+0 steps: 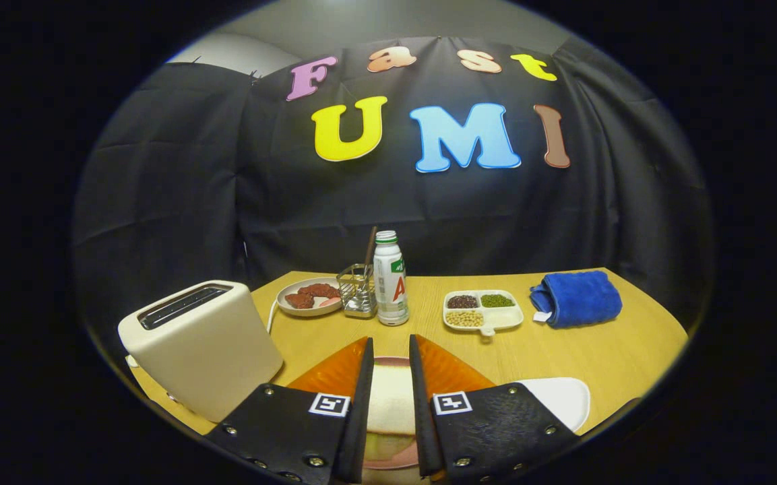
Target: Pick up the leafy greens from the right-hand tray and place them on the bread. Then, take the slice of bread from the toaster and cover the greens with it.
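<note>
Gripper (391,404) jaws are spread, gripping nothing, with a bread slice (390,394) lying between them on a plate (388,463). Bread's probably light and squishy, so a gentle edge pinch suits it.

cream toaster (203,347), blue towel (577,298), orange tray (334,370) (translucent), white divided dish (482,311), tan table (604,350).

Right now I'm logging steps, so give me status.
Gripper open, holding nothing. Bread between the fingers, bare, no greens on it. Toaster beside the fingers. White tray partly hidden.
</note>
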A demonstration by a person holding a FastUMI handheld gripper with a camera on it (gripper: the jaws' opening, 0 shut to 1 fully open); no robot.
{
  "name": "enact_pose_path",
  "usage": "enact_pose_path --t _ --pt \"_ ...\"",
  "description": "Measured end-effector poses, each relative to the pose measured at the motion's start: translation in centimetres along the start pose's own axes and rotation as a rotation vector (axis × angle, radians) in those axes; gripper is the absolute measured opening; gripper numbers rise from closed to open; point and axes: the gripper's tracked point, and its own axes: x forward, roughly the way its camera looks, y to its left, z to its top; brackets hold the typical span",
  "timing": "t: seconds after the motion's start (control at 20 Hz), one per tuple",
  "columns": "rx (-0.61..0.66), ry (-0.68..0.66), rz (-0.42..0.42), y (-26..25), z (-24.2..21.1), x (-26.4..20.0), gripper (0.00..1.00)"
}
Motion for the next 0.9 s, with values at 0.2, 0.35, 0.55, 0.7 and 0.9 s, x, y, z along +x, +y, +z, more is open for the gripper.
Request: enact_pose_path --t 0.2,0.35,0.55,0.7,0.9 --pt "-0.017 -0.043 -0.02 -3.4 1.8 -1.3 0.31" --pt "-0.023 -0.068 -0.046 -6.1 2.8 -2.2 0.31" --pt "-0.002 -0.095 -0.068 -9.2 3.8 -2.9 0.31" --pt "0.009 -0.11 -0.088 -12.8 4.6 -3.5 0.31" --pt "-0.014 -0.127 -0.118 -18.4 5.6 -5.4 0.31"
